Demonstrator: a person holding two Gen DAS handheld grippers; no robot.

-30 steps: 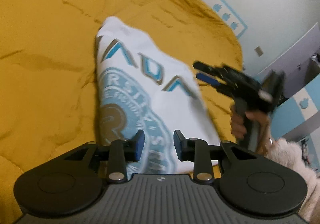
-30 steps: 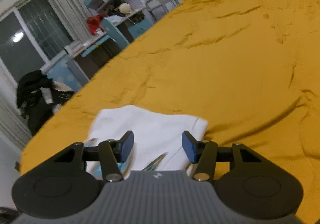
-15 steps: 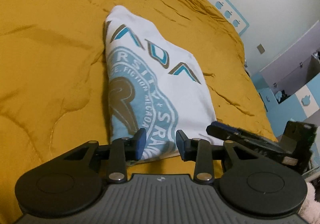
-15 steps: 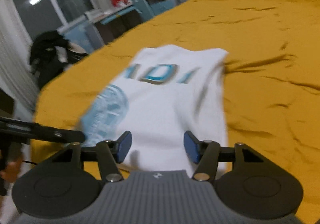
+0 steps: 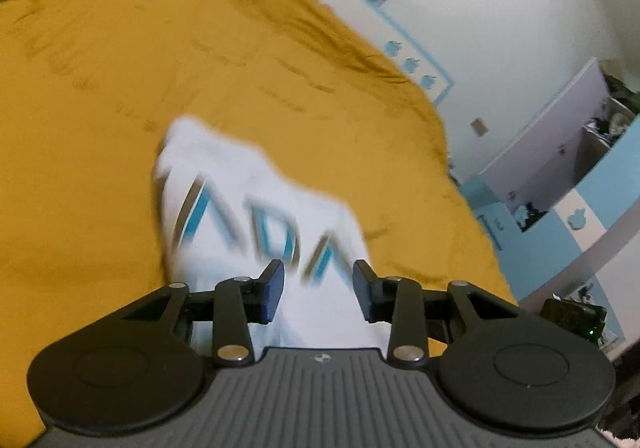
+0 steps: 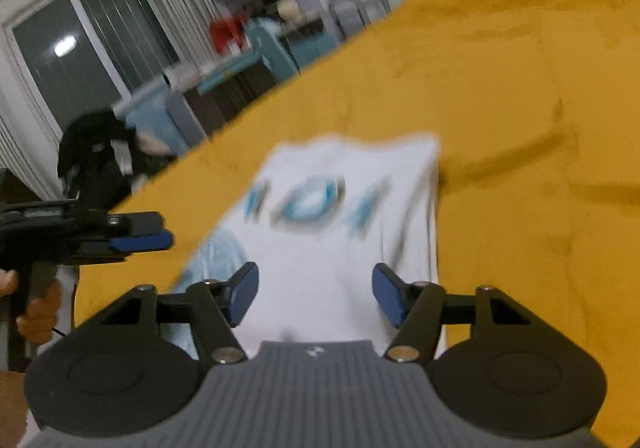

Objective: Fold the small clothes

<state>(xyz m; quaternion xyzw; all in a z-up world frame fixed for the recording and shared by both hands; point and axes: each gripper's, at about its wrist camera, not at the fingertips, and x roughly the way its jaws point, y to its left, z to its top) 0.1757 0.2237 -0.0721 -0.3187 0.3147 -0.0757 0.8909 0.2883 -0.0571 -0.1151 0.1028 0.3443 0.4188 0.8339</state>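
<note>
Left gripper [image 5: 318, 290] opening, nothing pinched | right gripper [image 6: 315, 294] opening wider, nothing pinched | white printed shirt [image 6: 340, 216] folded into a soft narrow panel near the mustard bedspread's [image 5: 100, 88] near edge | risk: fingers snag the limp cotton, spoiling the fold | quilted, wrinkled bedspread gives underneath

Both grippers share one build: left gripper [image 5: 318, 290] and right gripper [image 6: 315, 295] each have a ribbed grey housing with a small round emblem, two black round discs at the sides, black linkage arms with silver screws, and blue pads [image 6: 245, 293] on black fingers. Pale fuzzy sleeve edge at lower right of the left wrist view.
</note>
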